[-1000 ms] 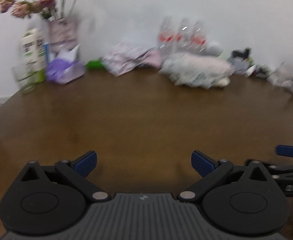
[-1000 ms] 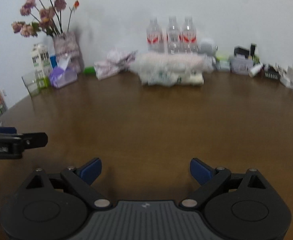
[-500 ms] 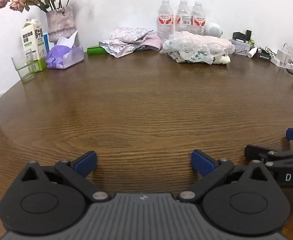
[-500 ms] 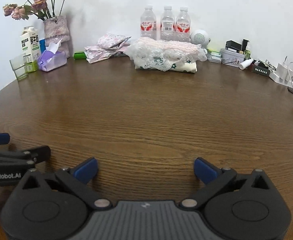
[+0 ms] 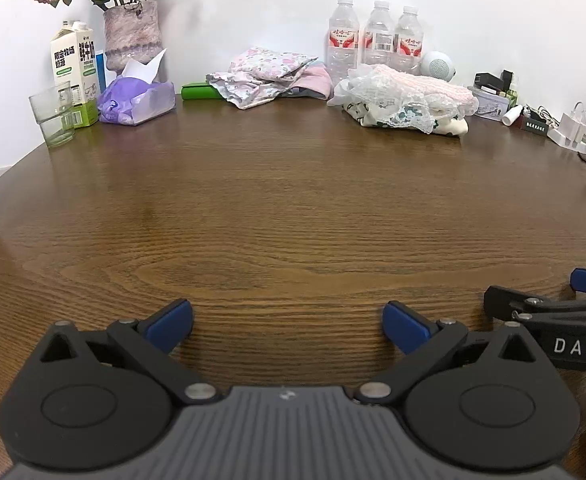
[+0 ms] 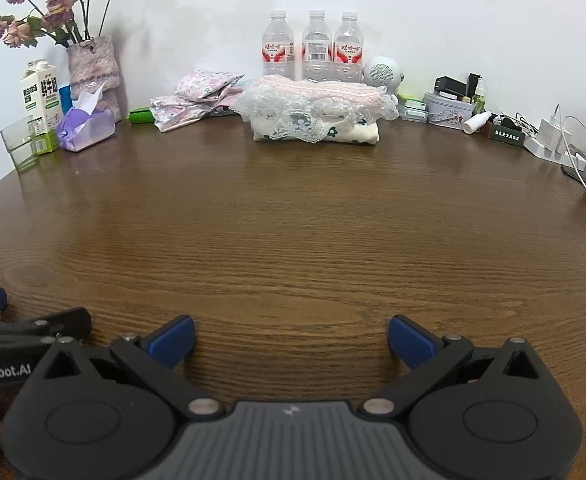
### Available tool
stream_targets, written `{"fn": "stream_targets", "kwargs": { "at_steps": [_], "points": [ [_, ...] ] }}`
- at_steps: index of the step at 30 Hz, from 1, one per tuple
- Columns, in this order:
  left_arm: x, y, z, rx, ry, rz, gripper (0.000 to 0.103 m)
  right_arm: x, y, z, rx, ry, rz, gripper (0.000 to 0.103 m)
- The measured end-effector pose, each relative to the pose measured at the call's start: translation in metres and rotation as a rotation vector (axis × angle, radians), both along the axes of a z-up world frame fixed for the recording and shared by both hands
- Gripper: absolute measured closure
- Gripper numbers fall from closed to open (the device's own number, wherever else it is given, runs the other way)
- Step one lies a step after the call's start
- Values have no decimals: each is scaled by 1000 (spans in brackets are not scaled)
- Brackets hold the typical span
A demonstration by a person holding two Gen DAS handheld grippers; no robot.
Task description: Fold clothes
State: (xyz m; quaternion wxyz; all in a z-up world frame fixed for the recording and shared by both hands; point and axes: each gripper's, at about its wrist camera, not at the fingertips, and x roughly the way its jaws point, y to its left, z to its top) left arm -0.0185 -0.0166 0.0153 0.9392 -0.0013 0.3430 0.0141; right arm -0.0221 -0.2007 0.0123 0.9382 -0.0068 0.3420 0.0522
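Note:
A folded stack of clothes [image 5: 407, 102] [image 6: 317, 110], cream with flowers, white lace and pink on top, lies at the far side of the brown wooden table [image 5: 285, 208] [image 6: 301, 216]. Left of it sits a crumpled floral garment pile [image 5: 269, 76] [image 6: 197, 98]. My left gripper [image 5: 288, 322] hovers low over the near table edge, open, nothing between its blue fingertips. My right gripper [image 6: 291, 338] is beside it, also open wide and empty. Each gripper shows at the edge of the other's view: the right one [image 5: 557, 320], the left one [image 6: 21, 328].
Along the back wall stand a vase of dried roses [image 5: 133, 32], a milk carton [image 5: 73, 76], a glass [image 5: 55, 114], a purple tissue pack [image 5: 137, 100], three water bottles [image 6: 313, 46], a white speaker [image 6: 383, 74], a tin [image 6: 449, 108] and chargers with cables [image 6: 561, 144].
Both views tilted slightly, so the back-wall objects sit lower and sharper than a second ago. The right gripper's jaws widened a little. Both grippers stay over the near table edge.

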Motion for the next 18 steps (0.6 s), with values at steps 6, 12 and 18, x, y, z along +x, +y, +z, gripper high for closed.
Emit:
{"fn": "stream_targets", "kwargs": {
  "at_steps": [6, 12, 18],
  "points": [
    [7, 0, 0, 1, 0, -5, 0, 1, -1, 1, -1, 0, 12, 0],
    [8, 0, 0, 0, 0, -4, 0, 1, -1, 1, -3, -1, 17, 0],
    [10, 0, 0, 0, 0, -14, 0, 1, -1, 1, -4, -1, 17, 0]
  ]
}}
